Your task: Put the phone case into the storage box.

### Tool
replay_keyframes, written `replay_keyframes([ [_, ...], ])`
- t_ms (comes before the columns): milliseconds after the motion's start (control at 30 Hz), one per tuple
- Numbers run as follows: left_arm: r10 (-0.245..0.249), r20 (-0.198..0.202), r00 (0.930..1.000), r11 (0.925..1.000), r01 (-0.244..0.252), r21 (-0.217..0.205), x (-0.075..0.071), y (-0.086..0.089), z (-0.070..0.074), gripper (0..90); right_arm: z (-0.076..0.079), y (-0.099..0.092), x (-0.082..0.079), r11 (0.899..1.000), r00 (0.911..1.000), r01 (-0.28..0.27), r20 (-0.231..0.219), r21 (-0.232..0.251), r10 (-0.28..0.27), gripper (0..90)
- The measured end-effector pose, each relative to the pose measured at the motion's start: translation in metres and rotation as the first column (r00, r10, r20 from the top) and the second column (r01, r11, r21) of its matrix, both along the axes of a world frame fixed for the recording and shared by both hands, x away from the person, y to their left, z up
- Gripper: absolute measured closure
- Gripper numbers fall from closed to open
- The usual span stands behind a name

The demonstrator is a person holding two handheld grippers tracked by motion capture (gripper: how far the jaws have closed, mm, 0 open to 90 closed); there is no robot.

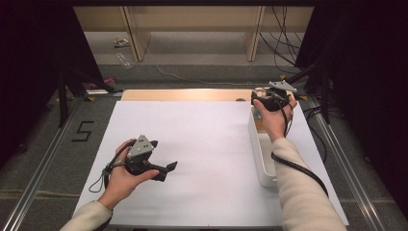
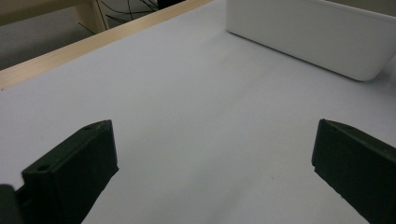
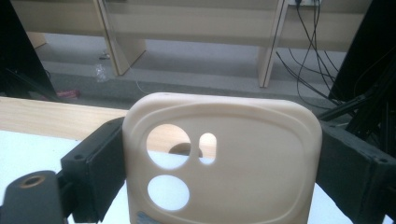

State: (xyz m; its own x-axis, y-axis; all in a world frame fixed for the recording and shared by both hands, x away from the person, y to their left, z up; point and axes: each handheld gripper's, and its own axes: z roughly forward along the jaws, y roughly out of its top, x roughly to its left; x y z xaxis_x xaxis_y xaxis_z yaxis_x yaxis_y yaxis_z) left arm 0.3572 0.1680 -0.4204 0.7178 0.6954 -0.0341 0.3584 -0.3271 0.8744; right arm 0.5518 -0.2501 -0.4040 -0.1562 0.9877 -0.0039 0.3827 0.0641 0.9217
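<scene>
So the left tongs [image 1: 169, 167] sit low over the white desk [image 1: 192, 144], jaws spread wide with nothing but bare desk between them. They point across toward the white bin [image 2: 308, 37], which is well ahead of them and off to their right side. The wooden edge of the desk [image 2: 70, 51] runs past on their left.

Over on the right, the right tongs [image 3: 219, 163] are clamped on a cream phone case [image 3: 224, 158], one black jaw pressed on each long side of it. The case stands upright between the jaws, camera cutouts up near the top left, and you can see desk and wood straight through the holes. From above, the right tongs [image 1: 262, 96] are up at the far end of the white bin [image 1: 257, 154], the hand [image 1: 275, 118] over the bin's far part, and the case itself is too small there to make out.
</scene>
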Motion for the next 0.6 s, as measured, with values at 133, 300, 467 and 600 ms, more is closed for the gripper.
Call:
replay_keyframes([
  [133, -0.001, -0.001, 1.0000, 1.0000, 0.001, -0.001, 0.0000, -0.0001, -0.0001, 0.0, -0.0007, 0.0000, 0.0000, 1.000, 1.0000, -0.001, -0.001, 0.000, 0.001, 11.5],
  [300, 0.000, 0.002, 1.0000, 1.0000, 0.000, 0.000, 0.0000, 0.0000, 0.0003, 0.0, -0.0018, 0.0002, 0.0000, 1.000, 1.0000, 0.000, -0.004, 0.003, 0.000, 11.5],
  [467, -0.001, 0.000, 1.0000, 1.0000, 0.001, 0.000, -0.0001, -0.0003, -0.0001, 0.0, -0.0028, 0.0004, 0.0000, 1.000, 1.0000, 0.000, -0.006, 0.000, 0.000, 11.5],
  [600, -0.001, 0.000, 1.0000, 1.0000, 0.001, 0.000, -0.0001, -0.0002, -0.0001, 0.0, -0.0045, 0.0005, -0.0001, 1.000, 0.9999, -0.002, -0.010, -0.002, 0.002, 11.4],
])
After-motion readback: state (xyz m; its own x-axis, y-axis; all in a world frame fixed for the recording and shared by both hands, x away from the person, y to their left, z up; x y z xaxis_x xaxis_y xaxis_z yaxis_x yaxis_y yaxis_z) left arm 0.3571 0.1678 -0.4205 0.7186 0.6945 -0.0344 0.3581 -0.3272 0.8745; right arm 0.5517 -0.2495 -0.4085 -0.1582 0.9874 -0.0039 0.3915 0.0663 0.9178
